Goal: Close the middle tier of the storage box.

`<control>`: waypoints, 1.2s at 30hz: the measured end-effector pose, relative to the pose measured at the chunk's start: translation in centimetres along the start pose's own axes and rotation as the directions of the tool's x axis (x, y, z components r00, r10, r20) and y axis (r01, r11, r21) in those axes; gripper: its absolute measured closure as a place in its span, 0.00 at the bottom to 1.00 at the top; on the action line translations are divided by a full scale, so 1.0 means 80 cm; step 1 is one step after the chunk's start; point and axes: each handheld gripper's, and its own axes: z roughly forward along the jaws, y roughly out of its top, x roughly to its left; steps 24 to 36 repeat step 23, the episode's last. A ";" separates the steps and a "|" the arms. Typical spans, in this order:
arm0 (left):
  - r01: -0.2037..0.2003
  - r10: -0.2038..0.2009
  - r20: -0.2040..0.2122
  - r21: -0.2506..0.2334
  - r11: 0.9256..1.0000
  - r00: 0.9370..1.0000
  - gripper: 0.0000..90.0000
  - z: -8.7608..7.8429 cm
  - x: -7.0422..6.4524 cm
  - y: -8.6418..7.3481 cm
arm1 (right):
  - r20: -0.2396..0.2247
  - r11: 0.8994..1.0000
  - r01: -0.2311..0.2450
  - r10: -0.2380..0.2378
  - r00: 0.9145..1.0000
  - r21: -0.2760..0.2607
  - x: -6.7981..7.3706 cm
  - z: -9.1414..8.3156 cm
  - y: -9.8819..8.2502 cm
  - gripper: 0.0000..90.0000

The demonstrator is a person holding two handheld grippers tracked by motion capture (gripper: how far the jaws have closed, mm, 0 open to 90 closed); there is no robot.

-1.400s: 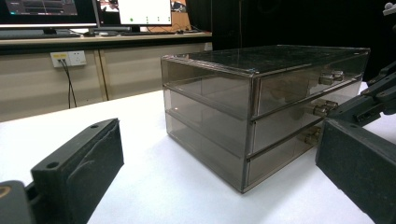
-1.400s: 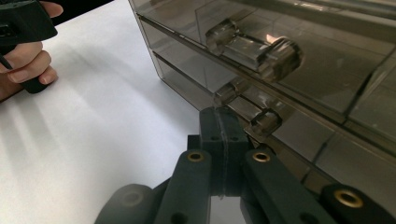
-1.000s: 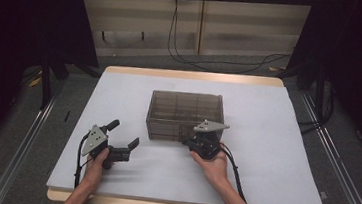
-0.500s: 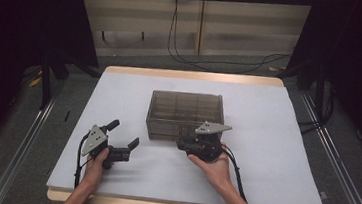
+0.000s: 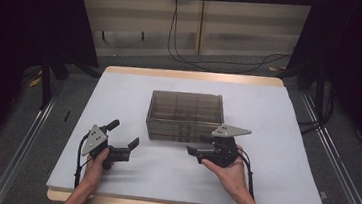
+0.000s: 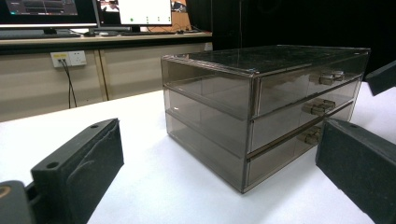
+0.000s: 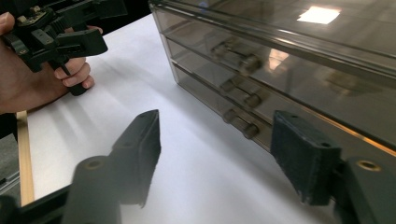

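Centre of the high view: a smoky, see-through plastic drawer cabinet [image 5: 184, 115] with three shallow drawers sits on the white table cover [image 5: 275, 141], all three drawers pushed in flush. Just below its front edge, lower centre-right of the frame, the right gripper [image 5: 197, 151] hovers with its tips pointing left along the cabinet's front, close to it but not touching. Its jaws have just been opening and now stand wide, nothing between them; in the right gripper view the small cylindrical drawer knobs [image 7: 240, 122] show in the gap between the two black pads, clear of both.

Over at the lower left of the high view, the left gripper [image 5: 124, 139] sits in the person's hand, well apart from the cabinet, aimed toward it. Its jaws are spread wide too, and empty: the left gripper view looks between them at the cabinet's corner [image 6: 252, 121], with the knobs on the right-hand face and bare white cover in front.
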 end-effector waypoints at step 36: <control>-0.002 0.002 0.003 0.000 1.000 1.000 0.01 0.000 0.000 0.000 | 0.183 0.988 -0.155 0.154 0.971 -0.012 -0.062 -0.118 -0.069 0.09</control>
